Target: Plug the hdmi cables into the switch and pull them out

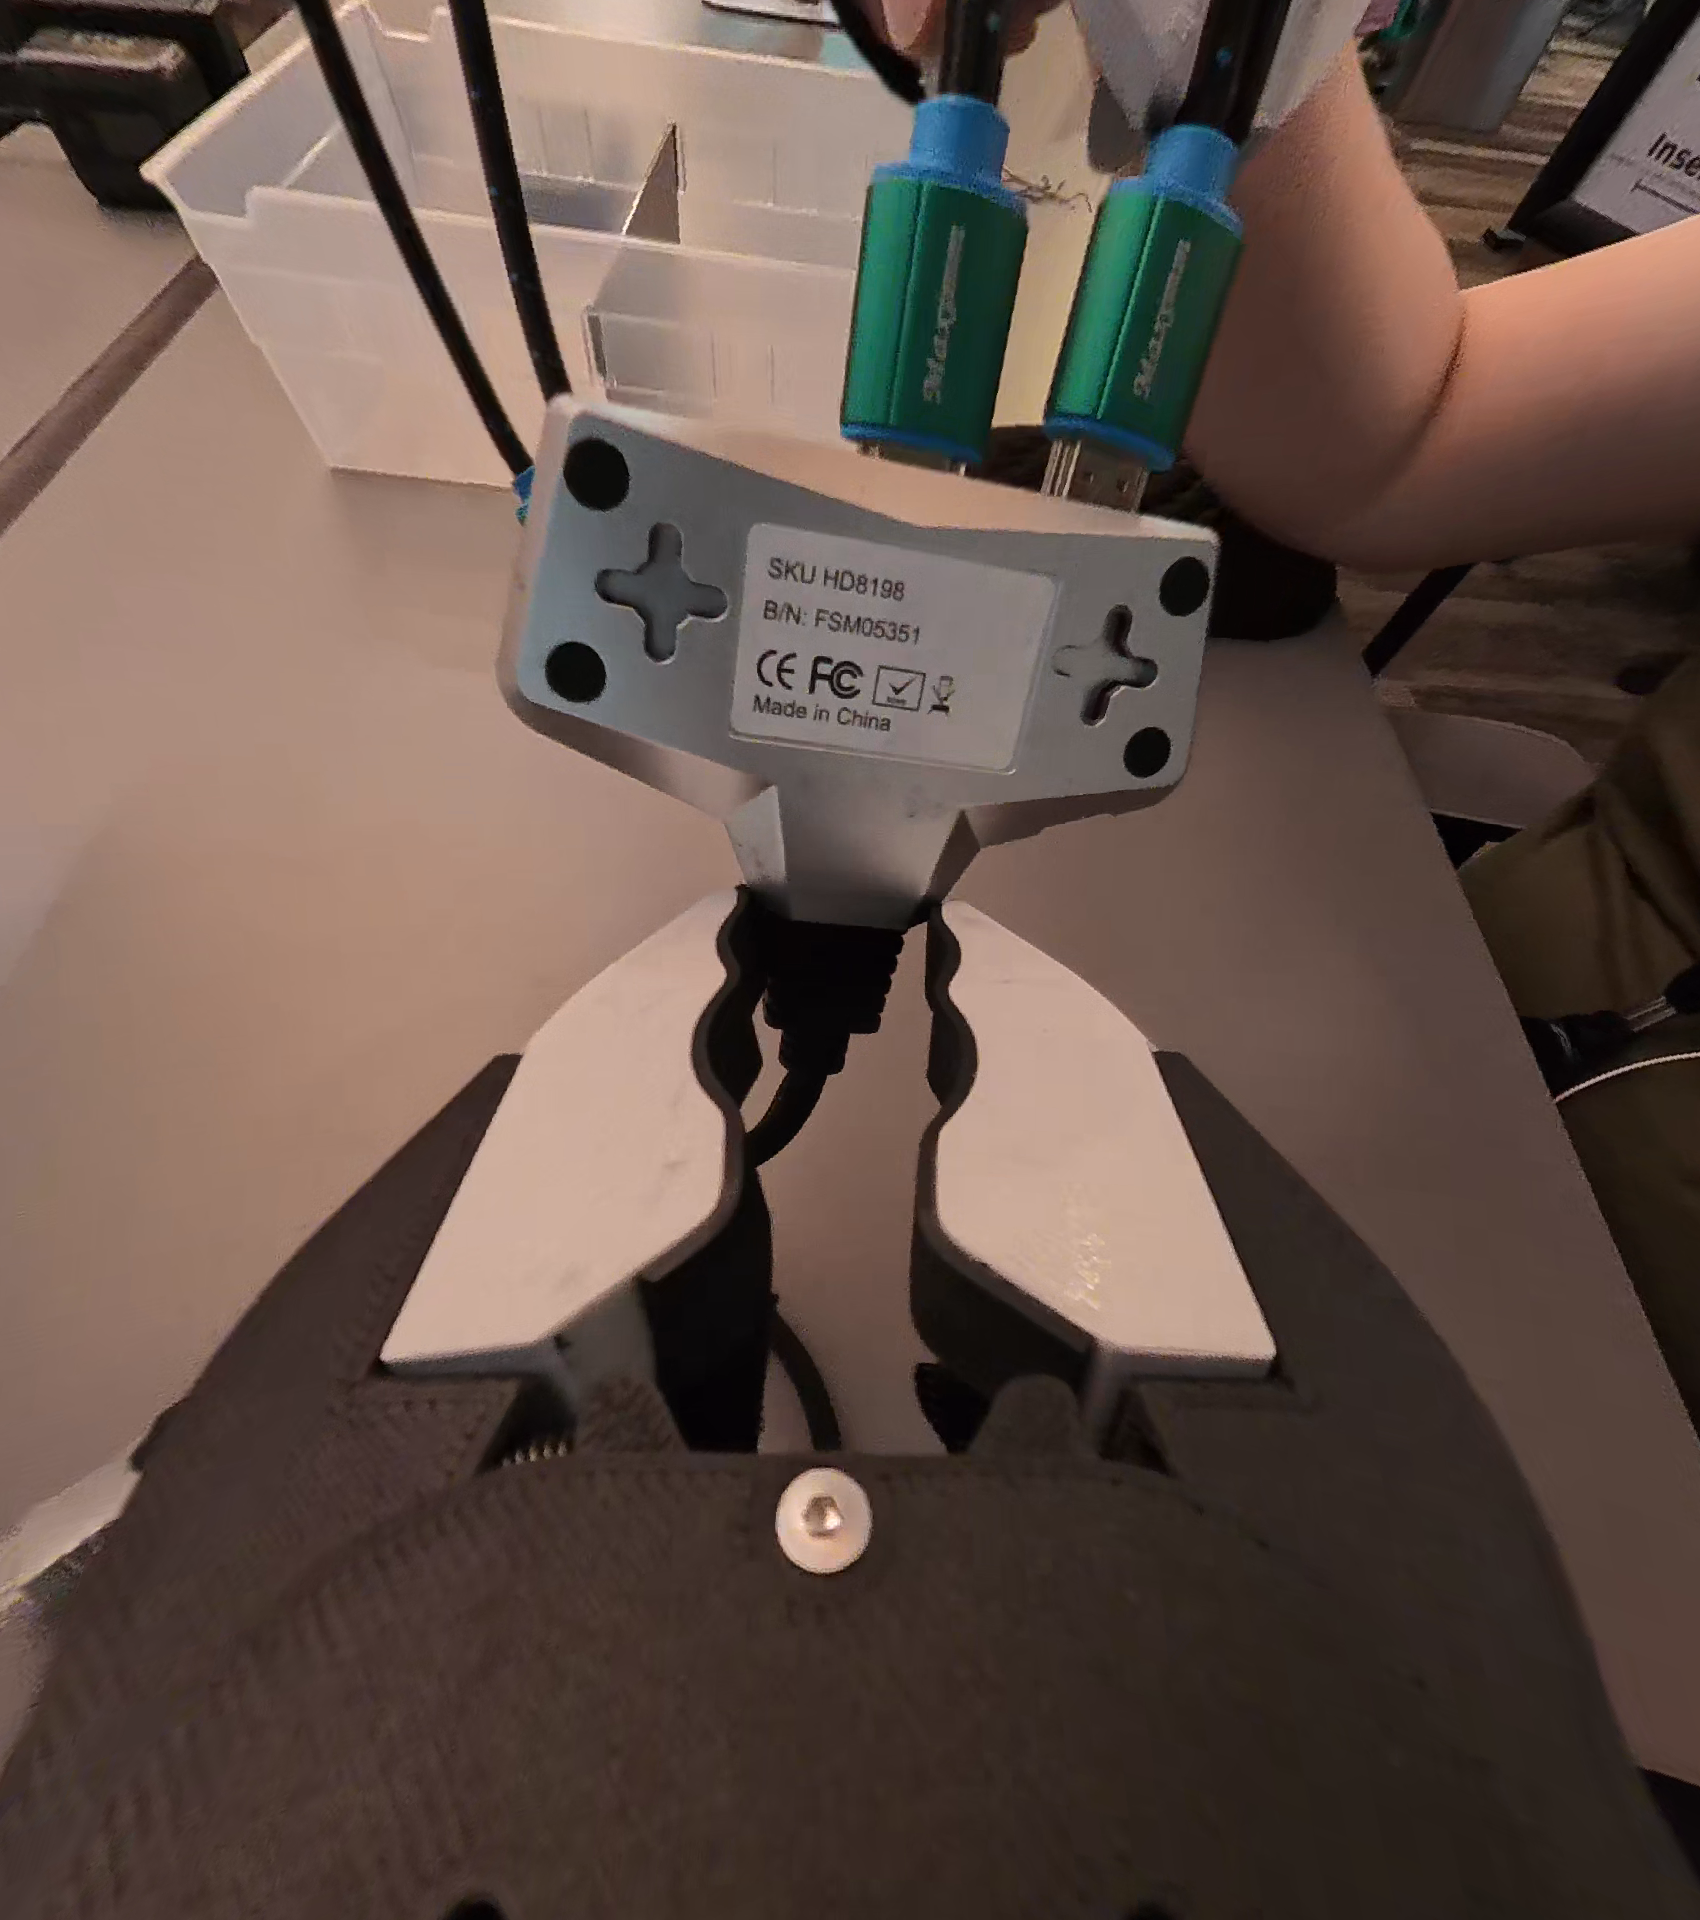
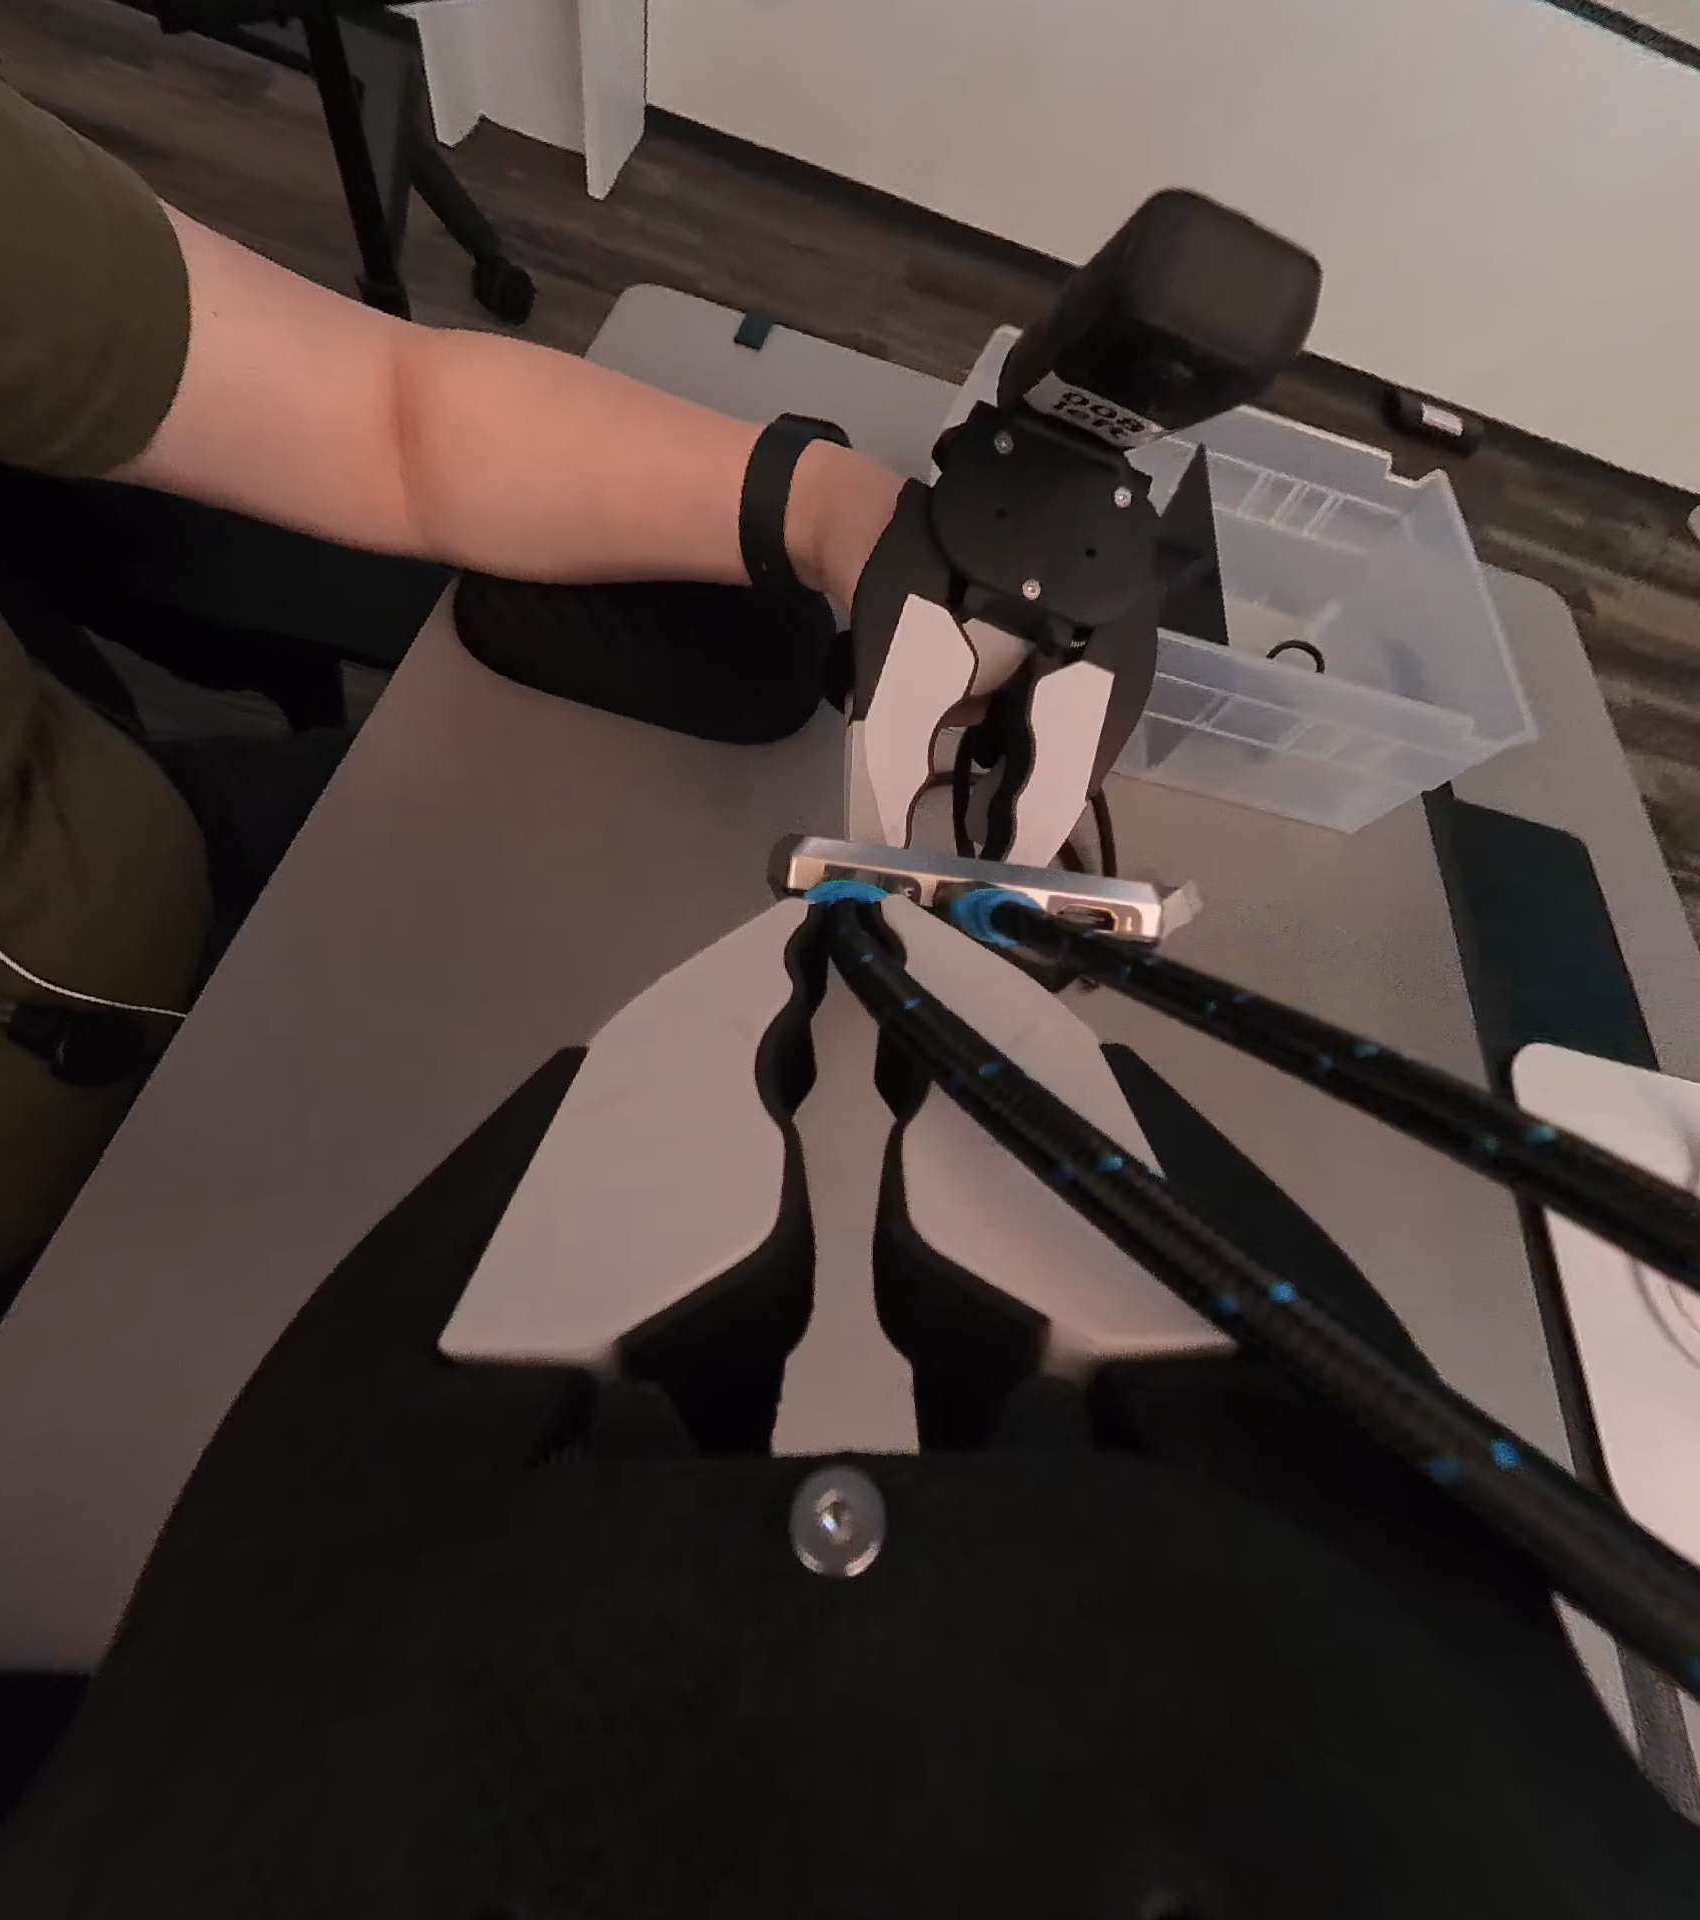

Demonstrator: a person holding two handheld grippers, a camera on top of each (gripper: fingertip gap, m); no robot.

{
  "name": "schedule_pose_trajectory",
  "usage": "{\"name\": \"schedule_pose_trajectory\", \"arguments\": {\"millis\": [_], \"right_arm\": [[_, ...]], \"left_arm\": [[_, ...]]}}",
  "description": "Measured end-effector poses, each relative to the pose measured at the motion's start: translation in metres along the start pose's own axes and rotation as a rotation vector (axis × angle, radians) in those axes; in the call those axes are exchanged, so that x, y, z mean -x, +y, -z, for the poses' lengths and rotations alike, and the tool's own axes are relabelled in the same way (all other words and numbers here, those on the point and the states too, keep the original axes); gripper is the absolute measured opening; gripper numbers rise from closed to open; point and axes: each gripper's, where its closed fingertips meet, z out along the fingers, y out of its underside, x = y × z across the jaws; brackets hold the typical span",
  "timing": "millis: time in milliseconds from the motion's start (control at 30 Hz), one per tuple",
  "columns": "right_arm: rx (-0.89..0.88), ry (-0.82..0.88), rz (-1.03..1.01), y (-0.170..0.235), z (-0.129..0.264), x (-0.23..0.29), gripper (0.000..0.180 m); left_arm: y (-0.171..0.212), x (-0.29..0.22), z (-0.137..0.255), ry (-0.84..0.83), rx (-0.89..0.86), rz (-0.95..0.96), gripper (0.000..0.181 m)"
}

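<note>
A flat silver metal HDMI switch [image 1: 856,644] is held up above a pale grey table [image 1: 202,831], its underside turned toward the left wrist camera, showing a white label, black rubber feet and cross-shaped mounting slots. The left gripper [image 1: 830,914], with white fingers and black wavy pads, is clamped on the narrow tail of the switch, where a black ribbed cord leaves it. Two green HDMI plugs with blue collars, one on the left [image 1: 929,301] and one on the right [image 1: 1132,322], stand at the far edge of the switch, their metal tips partly showing at the ports. In the right wrist view the switch [image 2: 971,883] appears edge-on, with one port free at its right end. The right gripper [image 2: 846,920] is closed around the blue collar of one plug, and its black braided cable with blue flecks [image 2: 1033,1122] runs back over the right finger. The second braided cable [image 2: 1397,1081] leaves the neighbouring port toward the right. Beyond the switch a clear plastic divided bin [image 2: 1345,665] sits on the table. A person's bare forearm [image 2: 513,457], wearing a black wristband, reaches to the left gripper's handle.
</note>
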Motion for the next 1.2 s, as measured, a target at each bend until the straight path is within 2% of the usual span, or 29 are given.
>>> {"name": "schedule_pose_trajectory", "arguments": {"millis": [233,533,767,900,967,1033,1100,1167,1200], "right_arm": [[-0.034,-0.059,-0.047,0.011,0.001,-0.003,0.007],[-0.087,-0.021,-0.018,0.010,0.001,-0.011,0.008],[-0.107,-0.010,-0.015,0.014,-0.002,-0.017,0.008],[-0.262,0.091,-0.110,0.001,0.019,-0.044,0.011],[-0.292,0.170,-0.167,-0.002,0.028,-0.057,0.015],[-0.300,0.244,-0.300,-0.001,0.031,-0.071,0.027],[-0.307,0.213,-0.435,0.000,0.028,-0.072,0.031],[-0.332,0.202,-0.536,-0.001,0.019,-0.075,0.049],[-0.328,0.197,-0.584,-0.001,0.012,-0.076,0.052]], "left_arm": [[0.000,0.004,-0.005,-0.011,-0.013,0.007,0.028],[-0.008,0.013,0.000,-0.043,-0.083,0.055,0.028],[-0.006,0.020,0.001,-0.094,-0.070,0.052,0.030],[-0.031,0.024,0.011,-0.149,-0.206,0.051,0.029],[-0.041,0.028,0.016,-0.241,-0.249,0.023,0.028],[-0.047,0.036,0.020,-0.335,-0.291,0.015,0.028],[-0.049,0.045,0.025,-0.436,-0.322,0.012,0.028],[-0.051,0.052,0.029,-0.543,-0.331,-0.019,0.028],[-0.052,0.054,0.029,-0.576,-0.336,-0.024,0.027]]}}
